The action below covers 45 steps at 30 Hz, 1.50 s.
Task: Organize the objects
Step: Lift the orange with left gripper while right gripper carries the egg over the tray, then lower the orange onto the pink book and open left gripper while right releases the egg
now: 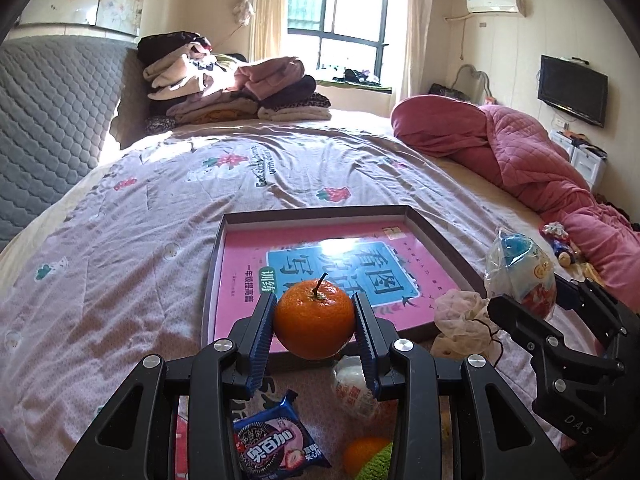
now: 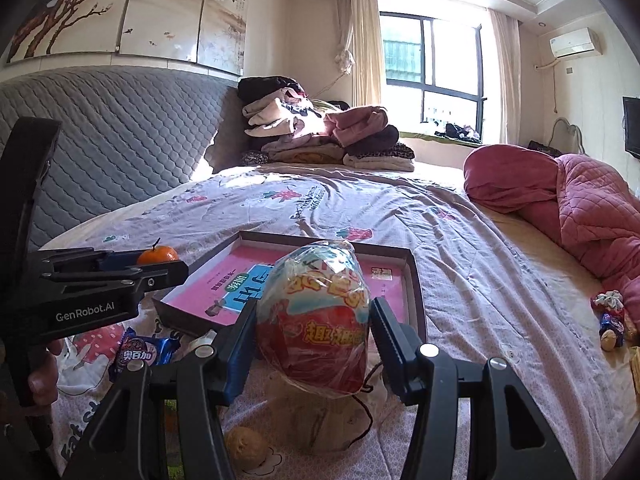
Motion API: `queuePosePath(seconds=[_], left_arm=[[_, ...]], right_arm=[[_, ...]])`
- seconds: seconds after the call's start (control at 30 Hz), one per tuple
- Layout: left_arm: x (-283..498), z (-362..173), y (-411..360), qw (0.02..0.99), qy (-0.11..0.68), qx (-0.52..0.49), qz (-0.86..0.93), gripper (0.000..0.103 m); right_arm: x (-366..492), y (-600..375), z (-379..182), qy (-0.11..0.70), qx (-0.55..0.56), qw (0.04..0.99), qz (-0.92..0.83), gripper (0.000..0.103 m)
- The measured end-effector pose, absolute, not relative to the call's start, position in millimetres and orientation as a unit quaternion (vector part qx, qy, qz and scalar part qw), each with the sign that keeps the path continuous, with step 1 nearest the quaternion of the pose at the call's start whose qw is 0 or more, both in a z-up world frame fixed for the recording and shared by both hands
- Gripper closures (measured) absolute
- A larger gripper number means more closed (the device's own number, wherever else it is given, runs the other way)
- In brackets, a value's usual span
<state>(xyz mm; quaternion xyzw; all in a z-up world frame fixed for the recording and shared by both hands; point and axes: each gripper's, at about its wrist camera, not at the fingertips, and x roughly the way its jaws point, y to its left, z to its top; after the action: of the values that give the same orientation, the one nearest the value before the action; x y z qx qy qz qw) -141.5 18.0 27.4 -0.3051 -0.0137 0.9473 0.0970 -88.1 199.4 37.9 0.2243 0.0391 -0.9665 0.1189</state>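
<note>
- My left gripper [image 1: 315, 322] was clamped on a tangerine [image 1: 314, 320], stem up, held clear of the bedspread at the near edge of the shallow box [image 1: 440, 236].
- It pointed forward and somewhat down toward the box.
- My right gripper [image 2: 314, 334] squeezed a plastic-wrapped toy egg [image 2: 314, 316], also lifted, just before the box's near corner.
- It sat beside the left one, tilted down less steeply.
- A cookie packet [image 1: 272, 442] lay below on the bed.
</note>
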Motion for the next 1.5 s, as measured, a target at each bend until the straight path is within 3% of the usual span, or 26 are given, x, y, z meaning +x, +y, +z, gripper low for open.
queuePosePath(seconds=[1.07,1.5], left_arm=[[-215,9,-5,0.048,-0.019,-0.331,0.942,0.064],[-238,-14,-11,0.052,-0.023,-0.362,0.93,0.064]], right_arm=[[-160,218,61,0.042,0.222,0.106,-0.968,0.048],[-197,227,33,0.03,0.282,0.116,-0.952,0.048]])
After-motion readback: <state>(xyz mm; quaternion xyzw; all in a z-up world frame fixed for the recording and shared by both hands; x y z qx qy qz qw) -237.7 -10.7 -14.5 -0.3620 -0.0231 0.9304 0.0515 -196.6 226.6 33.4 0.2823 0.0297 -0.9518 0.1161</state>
